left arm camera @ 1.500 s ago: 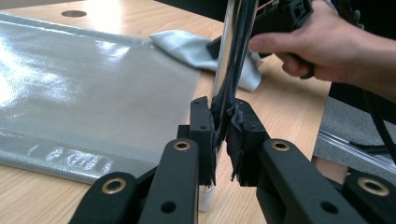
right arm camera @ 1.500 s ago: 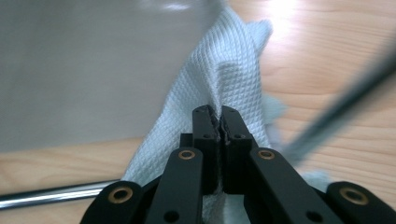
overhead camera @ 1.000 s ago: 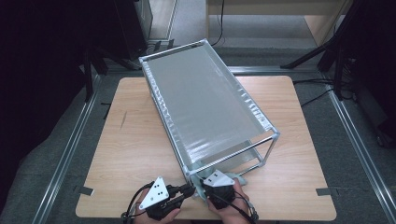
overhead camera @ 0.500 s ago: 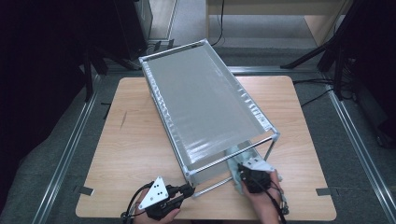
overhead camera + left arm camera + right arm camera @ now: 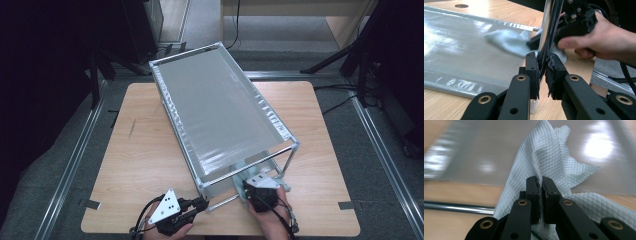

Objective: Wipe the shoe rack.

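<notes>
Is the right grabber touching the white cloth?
Touching. In the right gripper view, the right gripper has its jaws shut on a fold of the white cloth, which bunches up between them.

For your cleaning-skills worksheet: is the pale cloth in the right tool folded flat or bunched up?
Bunched up. The cloth rises in creased folds from the shut right tool, its corners hanging loose over the rack's grey bottom sheet.

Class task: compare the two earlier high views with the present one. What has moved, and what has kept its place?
The right gripper, shut on the pale cloth, swung out to the rack's right corner, then came back left along its lower shelf. The left gripper stayed clamped on the rack's near corner post. The rack and the table kept their places.
</notes>
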### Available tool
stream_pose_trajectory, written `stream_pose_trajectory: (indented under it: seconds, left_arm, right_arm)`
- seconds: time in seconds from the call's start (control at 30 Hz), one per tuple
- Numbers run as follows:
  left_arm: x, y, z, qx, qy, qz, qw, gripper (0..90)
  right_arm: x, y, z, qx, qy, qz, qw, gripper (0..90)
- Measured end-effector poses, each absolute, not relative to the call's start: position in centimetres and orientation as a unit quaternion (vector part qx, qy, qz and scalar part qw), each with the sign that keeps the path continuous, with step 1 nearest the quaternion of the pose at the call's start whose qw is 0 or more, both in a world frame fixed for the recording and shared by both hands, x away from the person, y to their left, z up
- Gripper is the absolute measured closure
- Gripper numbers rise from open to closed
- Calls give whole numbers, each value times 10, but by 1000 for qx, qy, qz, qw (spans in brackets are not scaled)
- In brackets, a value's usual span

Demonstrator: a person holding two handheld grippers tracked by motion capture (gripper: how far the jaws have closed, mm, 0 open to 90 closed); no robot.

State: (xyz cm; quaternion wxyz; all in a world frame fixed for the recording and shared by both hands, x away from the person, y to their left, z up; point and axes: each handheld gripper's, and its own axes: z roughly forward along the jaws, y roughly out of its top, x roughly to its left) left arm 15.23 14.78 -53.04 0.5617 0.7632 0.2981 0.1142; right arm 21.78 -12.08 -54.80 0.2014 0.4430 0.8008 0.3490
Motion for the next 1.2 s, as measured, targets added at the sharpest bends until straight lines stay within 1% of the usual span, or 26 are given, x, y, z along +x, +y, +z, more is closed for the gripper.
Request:
stream_pose_trajectory:
  seconds: [0.17, 0.27, 0.37, 0.43, 0.53, 0.57, 0.7, 0.87, 0.93, 1.07, 1.2]
  left_arm:
    - [153, 148, -531, 763, 298, 114, 562, 808]
    - [153, 148, -531, 761, 300, 109, 564, 804]
    - [153, 148, -531, 761, 300, 109, 564, 804]
    - [153, 148, -531, 762, 299, 109, 564, 805]
    - [153, 148, -531, 762, 299, 109, 564, 804]
    - [153, 148, -531, 762, 299, 109, 564, 804]
    - [153, 149, -531, 762, 299, 109, 564, 804]
    - [153, 149, -531, 761, 300, 108, 565, 804]
    - [153, 149, -531, 761, 301, 107, 565, 804]
    - [153, 148, -532, 760, 302, 107, 565, 803]
    - [153, 146, -531, 761, 302, 107, 565, 803]
  right_arm:
    - [197, -82, -551, 403, 819, 380, 150, 845]
    - [184, -61, -550, 372, 834, 379, 150, 847]
    - [182, -57, -550, 363, 837, 381, 148, 846]
    - [187, -64, -551, 370, 834, 381, 147, 846]
    - [196, -82, -550, 389, 828, 368, 169, 845]
    - [200, -90, -549, 398, 823, 365, 177, 846]
    - [211, -121, -544, 425, 809, 331, 235, 851]
    - [217, -166, -530, 468, 783, 308, 270, 852]
    - [216, -181, -527, 481, 778, 303, 269, 850]
    - [216, -197, -530, 500, 774, 307, 238, 850]
    - [210, -179, -537, 479, 789, 315, 220, 850]
